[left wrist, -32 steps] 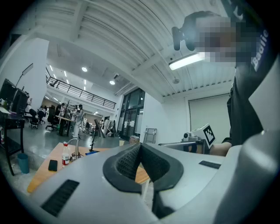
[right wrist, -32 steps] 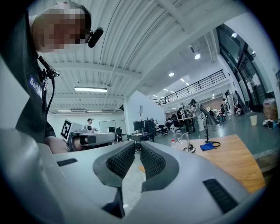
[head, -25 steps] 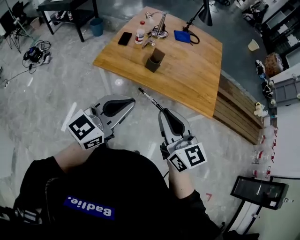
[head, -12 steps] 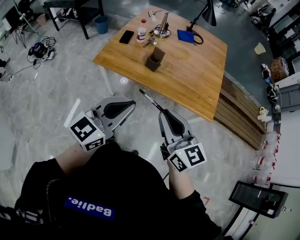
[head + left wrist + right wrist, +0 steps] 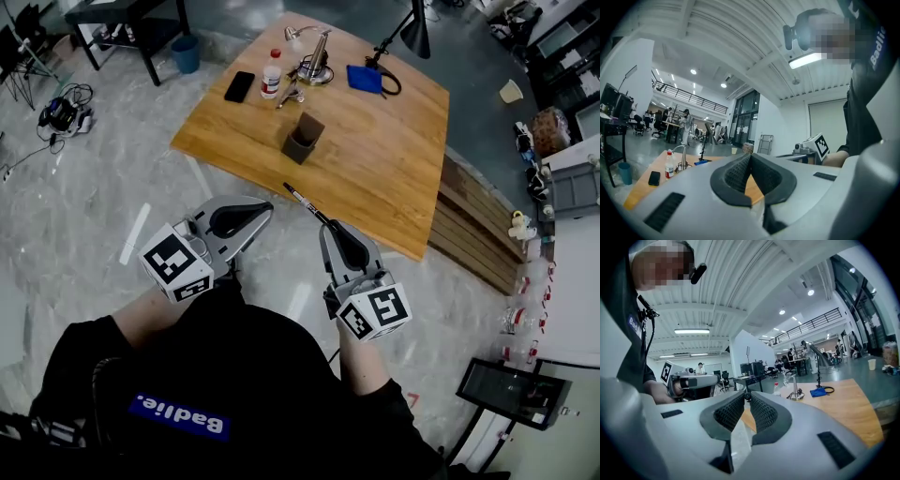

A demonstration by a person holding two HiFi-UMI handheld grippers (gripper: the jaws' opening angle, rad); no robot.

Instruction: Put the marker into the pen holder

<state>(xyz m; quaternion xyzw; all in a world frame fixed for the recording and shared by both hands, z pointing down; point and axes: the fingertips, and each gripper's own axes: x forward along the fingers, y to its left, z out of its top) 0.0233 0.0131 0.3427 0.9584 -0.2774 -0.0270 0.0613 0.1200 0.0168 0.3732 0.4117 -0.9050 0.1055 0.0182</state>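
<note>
left gripper [image 5: 267, 206] jaws together, empty | right gripper [image 5: 330, 225] clamped on marker [image 5: 307, 204] tail, tip pointing ahead over floor | marker: likely light, stiff, slick barrel, steadier gripped mid-barrel | holder [image 5: 302, 139] upright on tabletop [image 5: 375, 150], well apart

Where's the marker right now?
In the head view, the marker is clamped in the right hand-held gripper, tip toward the wooden table, short of the pen holder.
</note>
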